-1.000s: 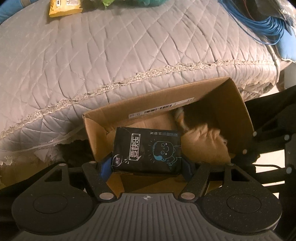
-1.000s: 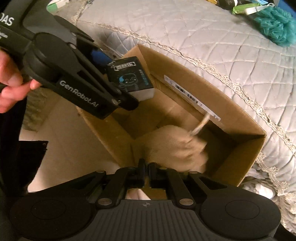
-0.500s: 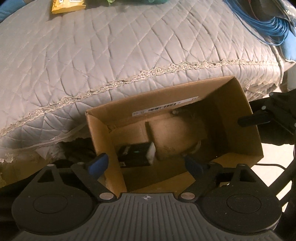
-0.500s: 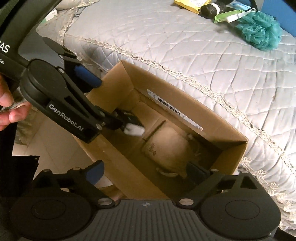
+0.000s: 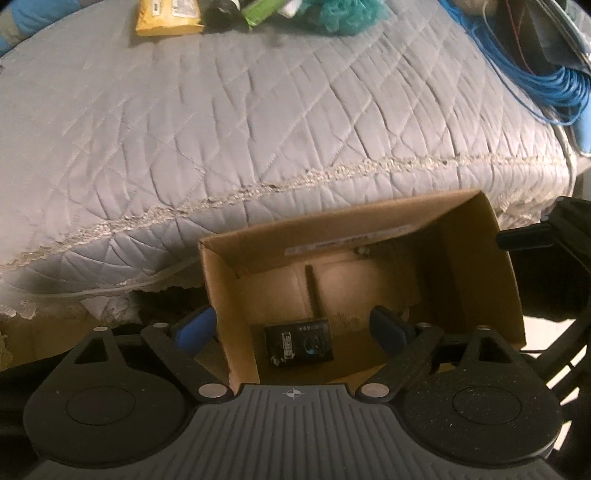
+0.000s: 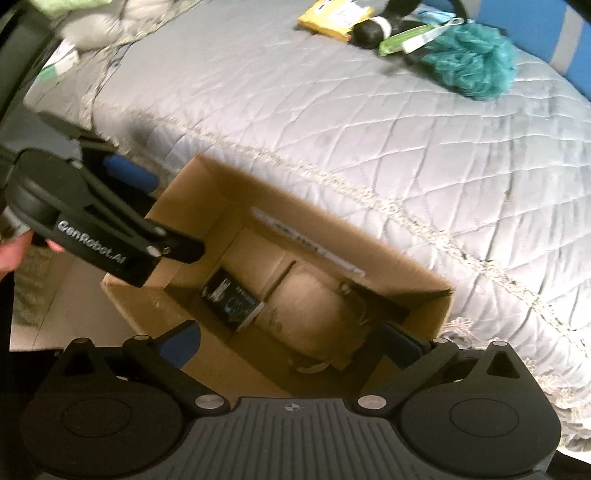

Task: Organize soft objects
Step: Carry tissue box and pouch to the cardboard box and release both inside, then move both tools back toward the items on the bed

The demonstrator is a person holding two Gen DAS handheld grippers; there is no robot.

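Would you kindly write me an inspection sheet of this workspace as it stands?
Surface: grey quilted bedspread, cardboard box against its edge.
Job's things: black packet and tan pouch lie in the box; teal mesh puff on the bed.
Clutter: yellow packet, green packet, dark roll.
Grippers: left gripper open, holding nothing; right gripper open, holding nothing.
Cables: blue cable coil on the bed's corner.
Surroundings: pale floor beside the box.

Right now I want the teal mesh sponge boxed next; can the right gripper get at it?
Probably yes: the right gripper is open and empty, and the teal mesh sponge lies uncovered across the quilt.
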